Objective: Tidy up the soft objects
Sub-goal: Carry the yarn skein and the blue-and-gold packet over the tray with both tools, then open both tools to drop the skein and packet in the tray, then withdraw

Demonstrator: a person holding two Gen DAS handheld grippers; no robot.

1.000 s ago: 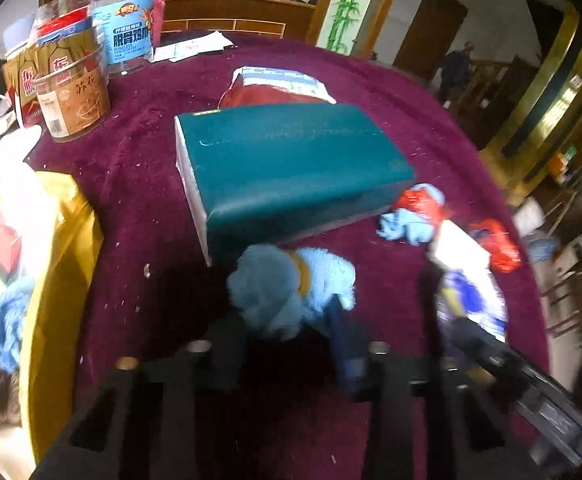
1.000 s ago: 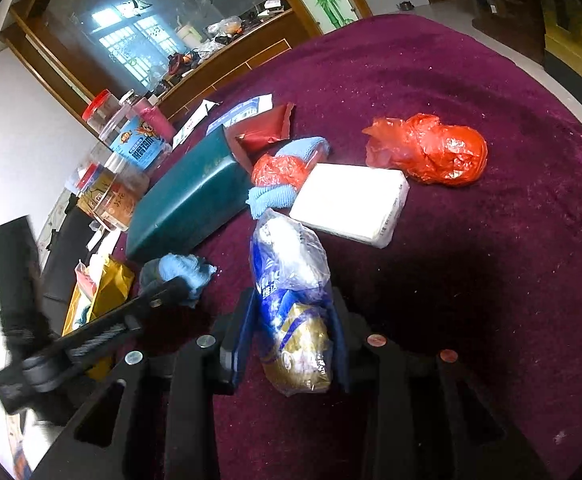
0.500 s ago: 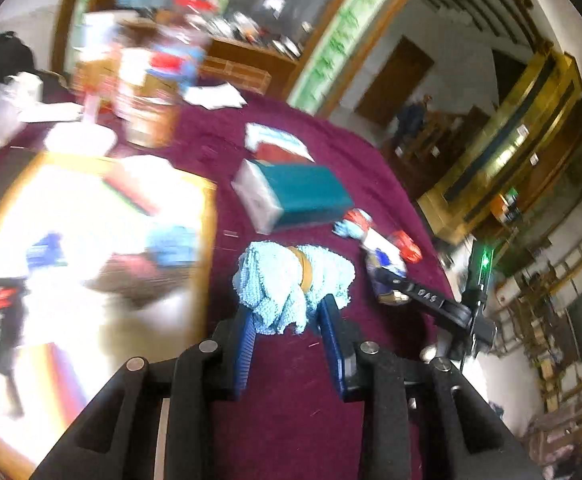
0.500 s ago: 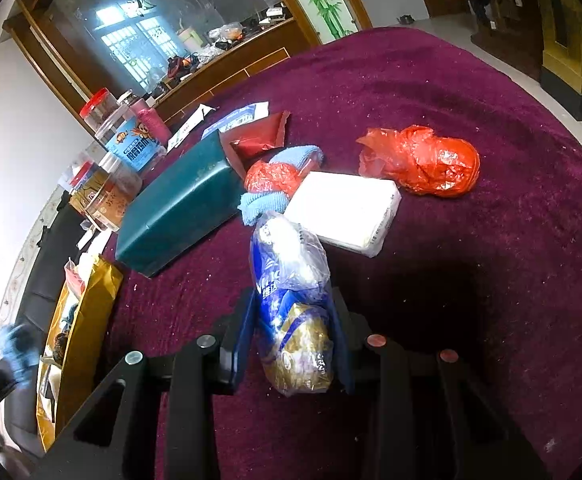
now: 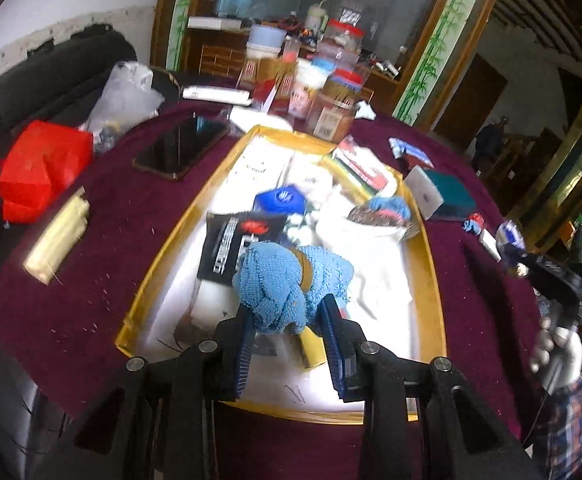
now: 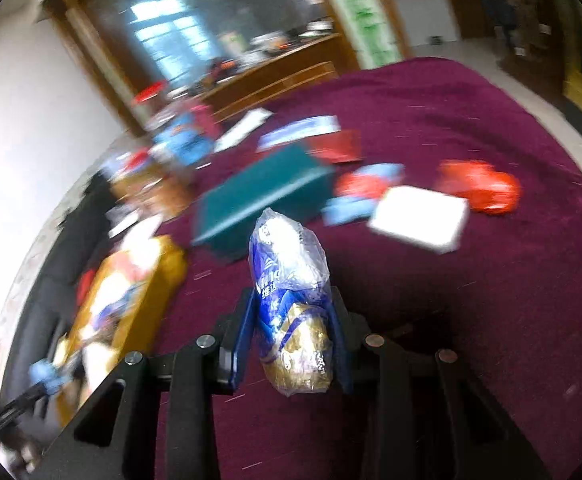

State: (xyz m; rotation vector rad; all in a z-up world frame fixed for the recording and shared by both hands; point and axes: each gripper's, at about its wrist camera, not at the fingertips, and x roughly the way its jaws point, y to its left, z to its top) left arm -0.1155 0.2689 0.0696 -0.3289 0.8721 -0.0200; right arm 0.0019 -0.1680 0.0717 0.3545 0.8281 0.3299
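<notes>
**Two soft items in hand, tray below**

While I hold both tongs clenched, I log these. Item one: blue towel roll (image 5: 291, 284), banded, light and squashy, pinched at its lower end by the left gripper (image 5: 289, 340), centre of frame over the gold tray (image 5: 431, 280). Item two: plastic-wrapped packet (image 6: 291, 304), crinkly, likely slippery, gripped mid-body by the right gripper (image 6: 291, 344), above the maroon cloth (image 6: 491, 300). Change: one second ago both sat on the cloth; the towel has since travelled over the tray.
</notes>
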